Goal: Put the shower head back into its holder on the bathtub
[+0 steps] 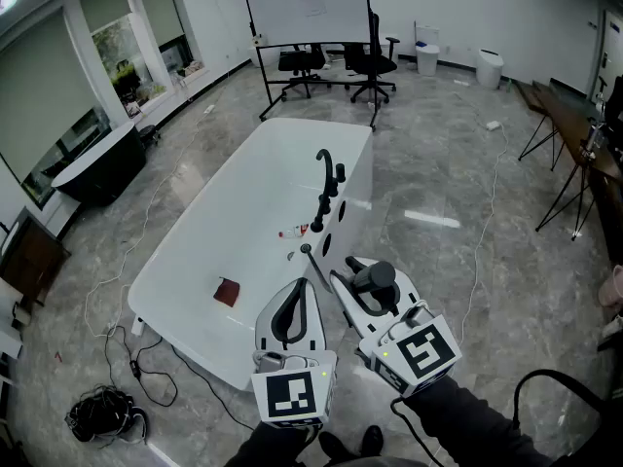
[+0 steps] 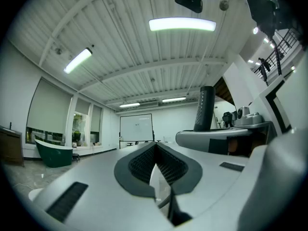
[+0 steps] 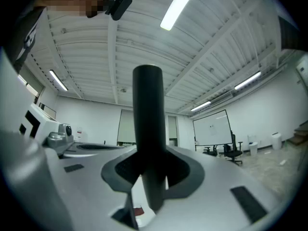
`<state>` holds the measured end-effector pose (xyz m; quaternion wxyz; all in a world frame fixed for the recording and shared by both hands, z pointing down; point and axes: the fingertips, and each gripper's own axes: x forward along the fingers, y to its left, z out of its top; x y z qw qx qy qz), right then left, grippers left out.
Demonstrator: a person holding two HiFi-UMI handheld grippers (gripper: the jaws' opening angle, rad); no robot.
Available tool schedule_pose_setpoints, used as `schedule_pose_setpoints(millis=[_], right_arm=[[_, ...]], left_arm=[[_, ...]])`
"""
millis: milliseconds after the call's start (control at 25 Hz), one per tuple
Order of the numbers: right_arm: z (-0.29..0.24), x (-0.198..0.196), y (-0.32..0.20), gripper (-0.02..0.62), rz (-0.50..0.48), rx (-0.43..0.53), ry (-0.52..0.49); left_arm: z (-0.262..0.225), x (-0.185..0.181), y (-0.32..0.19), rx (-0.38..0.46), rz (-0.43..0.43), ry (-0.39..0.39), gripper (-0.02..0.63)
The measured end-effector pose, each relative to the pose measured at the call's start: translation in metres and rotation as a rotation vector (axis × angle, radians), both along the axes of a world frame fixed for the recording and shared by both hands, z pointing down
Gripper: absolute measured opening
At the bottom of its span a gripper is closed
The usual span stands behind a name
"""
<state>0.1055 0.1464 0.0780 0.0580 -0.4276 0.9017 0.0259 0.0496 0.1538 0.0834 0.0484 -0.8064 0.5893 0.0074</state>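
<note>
The dark ribbed pads of the right gripper are clamping around the black cylindrical handle of the shower head, which is standing upright between them, probably so it can drop straight down into a socket. In the head view this right gripper is carrying the shower head just beside the near end of the white oval bathtub, not yet at its holder. The left gripper is hanging alongside with its pads pressing together on nothing, likely staying clear. Ahead, the tall black curved tap and knobs are standing on the tub's rim; the holder is presumably among them, and those fittings are crowding the approach. A small red object is lying in the tub, while black cables are trailing over the grey floor.
</note>
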Motion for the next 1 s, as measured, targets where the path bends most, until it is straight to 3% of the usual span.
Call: schedule_pose_setpoints(millis=[720,1000], right_arm=[[0.0009,0.0029,0.0057,0.114,-0.01,0.002,-0.016],[0.0011,0.009,0.0051,0.114,-0.037,0.009,-0.003]], left_arm=[[0.0004,0.0037,0.0049,0.012,0.001,-0.004,0.003],[0.0051,0.0079,0.0074,0.004,-0.035,0.001,0.003]])
